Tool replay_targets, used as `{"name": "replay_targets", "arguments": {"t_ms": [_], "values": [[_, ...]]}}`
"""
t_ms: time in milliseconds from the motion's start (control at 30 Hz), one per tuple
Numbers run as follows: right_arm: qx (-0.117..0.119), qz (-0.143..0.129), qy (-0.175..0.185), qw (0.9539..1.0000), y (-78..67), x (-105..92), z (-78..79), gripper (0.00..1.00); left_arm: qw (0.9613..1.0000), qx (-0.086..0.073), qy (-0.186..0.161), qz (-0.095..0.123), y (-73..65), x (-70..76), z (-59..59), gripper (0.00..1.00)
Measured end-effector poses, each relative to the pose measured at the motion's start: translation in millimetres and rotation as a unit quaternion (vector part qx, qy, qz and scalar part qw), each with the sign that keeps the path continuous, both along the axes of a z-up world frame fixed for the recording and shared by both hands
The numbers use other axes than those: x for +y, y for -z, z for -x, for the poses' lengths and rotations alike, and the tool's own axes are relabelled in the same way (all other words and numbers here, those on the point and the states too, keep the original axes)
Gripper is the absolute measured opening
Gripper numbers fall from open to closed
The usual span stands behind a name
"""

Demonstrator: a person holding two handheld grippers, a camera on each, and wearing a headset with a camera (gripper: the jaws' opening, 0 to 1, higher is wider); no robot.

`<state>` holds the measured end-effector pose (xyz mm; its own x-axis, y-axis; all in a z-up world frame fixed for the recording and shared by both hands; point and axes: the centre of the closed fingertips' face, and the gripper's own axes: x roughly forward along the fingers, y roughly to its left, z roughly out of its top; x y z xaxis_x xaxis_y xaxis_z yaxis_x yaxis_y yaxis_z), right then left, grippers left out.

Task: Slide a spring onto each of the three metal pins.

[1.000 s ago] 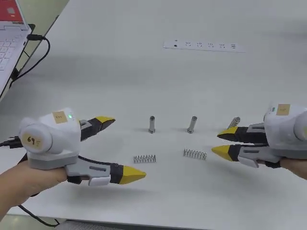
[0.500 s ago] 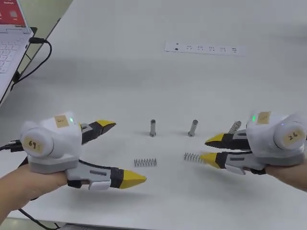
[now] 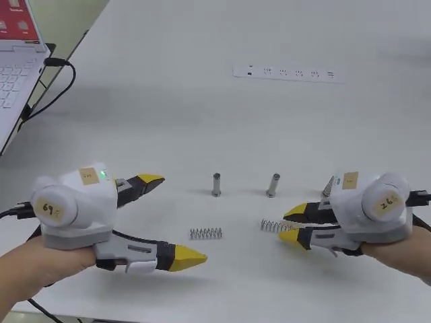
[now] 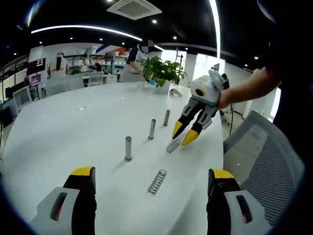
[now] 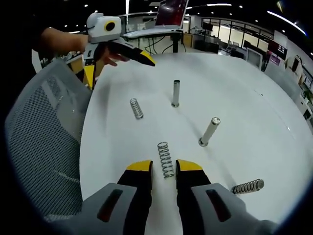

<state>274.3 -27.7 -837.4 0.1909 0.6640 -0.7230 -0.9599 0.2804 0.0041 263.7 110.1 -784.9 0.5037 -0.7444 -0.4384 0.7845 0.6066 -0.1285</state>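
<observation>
Three metal pins stand in a row on the white table: a bare left pin [image 3: 216, 184], a bare middle pin [image 3: 273, 185], and a right pin [image 3: 328, 185] with a spring on it. Two loose springs lie in front: one [image 3: 205, 233] left, one [image 3: 271, 225] right. My right gripper [image 3: 291, 223] is open by a narrow gap, and the right spring's [image 5: 165, 159] near end lies between its tips without clear contact. Wide open, my left gripper [image 3: 172, 219] hovers just left of the left spring [image 4: 157, 181].
A white power strip [image 3: 289, 72] lies farther back on the table. A laptop [image 3: 13, 67] with a black cable [image 3: 50, 87] sits at the far left edge. A mesh chair [image 5: 44, 147] stands by the near table edge.
My right gripper has moved left and down to the right spring, and its jaws have narrowed around the spring's end. The left gripper has hardly moved.
</observation>
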Motion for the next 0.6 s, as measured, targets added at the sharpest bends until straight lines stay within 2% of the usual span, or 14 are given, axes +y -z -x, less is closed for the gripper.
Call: {"name": "replay_targets", "arguments": {"t_ms": [600], "values": [[-0.006,0.037,-0.027,0.9989,11.5,0.3,-1.0,0.14,1.0000,0.002,-0.004,-0.003,2.8,3.1,3.5,0.92]]}}
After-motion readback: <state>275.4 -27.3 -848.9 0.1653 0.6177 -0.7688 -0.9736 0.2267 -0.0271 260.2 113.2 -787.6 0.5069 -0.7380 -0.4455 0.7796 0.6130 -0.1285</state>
